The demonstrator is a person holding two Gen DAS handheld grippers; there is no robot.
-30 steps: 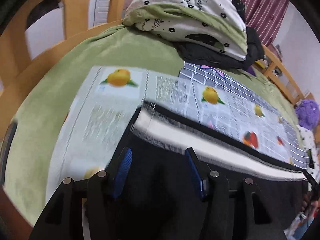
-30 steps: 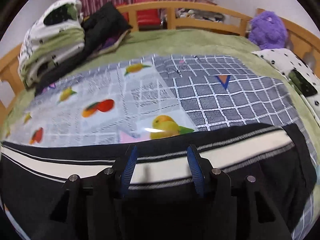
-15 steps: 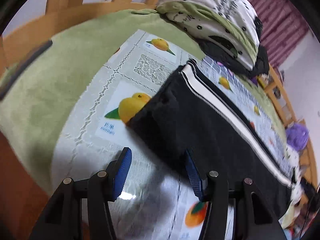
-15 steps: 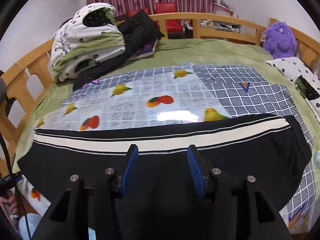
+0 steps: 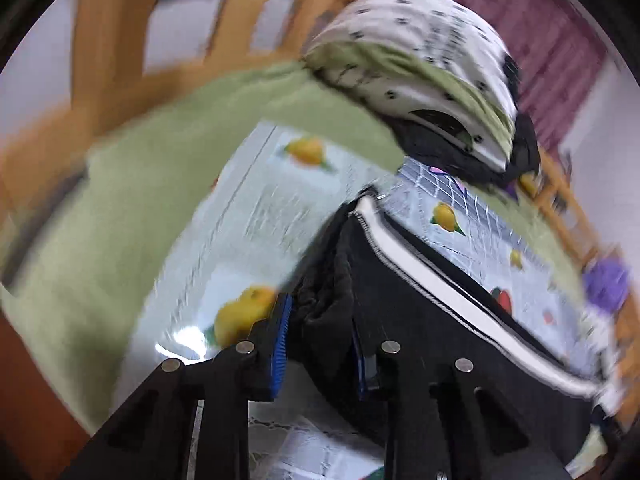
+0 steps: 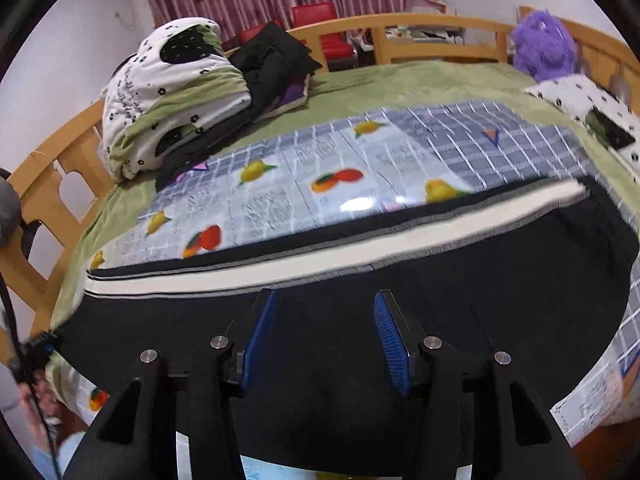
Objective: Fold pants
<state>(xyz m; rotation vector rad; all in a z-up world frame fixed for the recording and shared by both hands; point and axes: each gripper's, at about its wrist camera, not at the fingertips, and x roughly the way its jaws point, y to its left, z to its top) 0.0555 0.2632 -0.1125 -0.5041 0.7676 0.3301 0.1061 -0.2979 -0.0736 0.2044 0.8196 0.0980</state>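
Observation:
Black pants (image 6: pixel 400 280) with a white side stripe lie stretched sideways across a fruit-print mat on the bed. In the left wrist view the near end of the pants (image 5: pixel 440 320) is bunched up between the blue pads of my left gripper (image 5: pixel 320 344). Its jaws are closing and the pads press on the dark fabric. My right gripper (image 6: pixel 326 340) hovers open over the middle of the black cloth, with nothing pinched between its pads. The view from the left wrist is blurred by motion.
A folded white and green quilt (image 6: pixel 168 92) and dark clothes (image 6: pixel 276 60) are piled at the back left. A purple plush toy (image 6: pixel 544 44) and a dotted pillow (image 6: pixel 580 96) sit at the back right. A wooden rail (image 6: pixel 420 26) rings the green-covered bed (image 6: pixel 420 80).
My left gripper has shifted from the bare mat onto the end of the pants and its jaws have narrowed around bunched fabric. The right gripper has drawn back, staying open over the cloth.

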